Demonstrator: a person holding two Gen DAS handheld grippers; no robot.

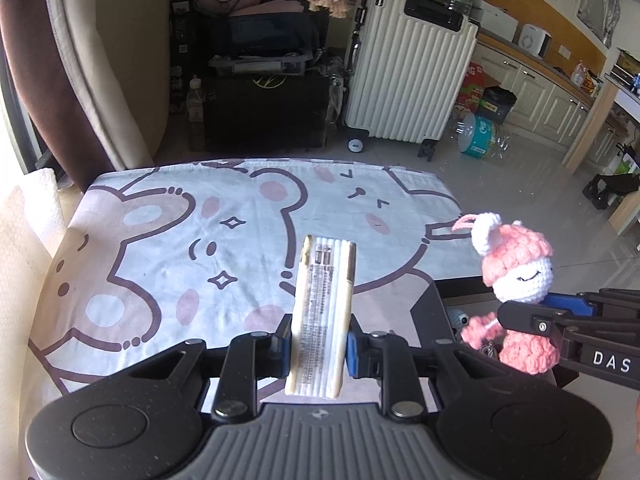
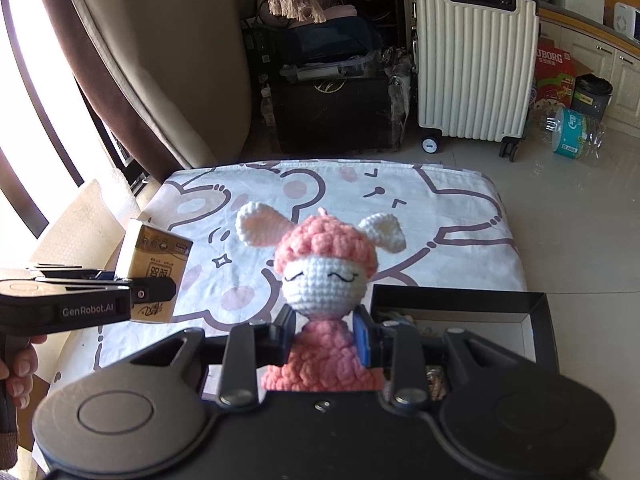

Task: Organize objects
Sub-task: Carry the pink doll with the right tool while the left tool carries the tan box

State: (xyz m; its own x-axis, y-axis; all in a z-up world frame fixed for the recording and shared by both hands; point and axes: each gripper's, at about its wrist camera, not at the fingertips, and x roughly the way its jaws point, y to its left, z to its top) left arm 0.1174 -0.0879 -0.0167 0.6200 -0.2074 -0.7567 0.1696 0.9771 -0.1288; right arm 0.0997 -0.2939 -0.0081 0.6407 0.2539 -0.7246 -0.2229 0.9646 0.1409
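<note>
- Two grippers are in view, one in each of the person's hands, and each holds one thing.
- The left gripper has its jaws closed narrow on one small flat box, cream and gold with printed text on its side; the blue pads press on its two broad faces. The box is lifted clear above the cloth, its long edge pointing away from the camera.
- The right gripper has its jaws pressed on the body of one crocheted doll, just below the head. The doll has a white face with closed eyes, a pink cap, two white ears and a pink body, and it sits upright in the grip, facing the right wrist camera.
- From the left wrist view the doll and the right gripper are at the right edge, near the box but apart from it.
- From the right wrist view the box and the left gripper are at the left, with fingers of one hand wrapped on the handle.
- One cloth printed with cartoon bears covers the table.
- One open black tray sits at the near right of the table, under and beside the doll; small things lie inside it, too hidden to tell or count.
- On the floor beyond the far edge stand one white ribbed suitcase and one black case; one pack of water bottles lies to the suitcase's right.
</note>
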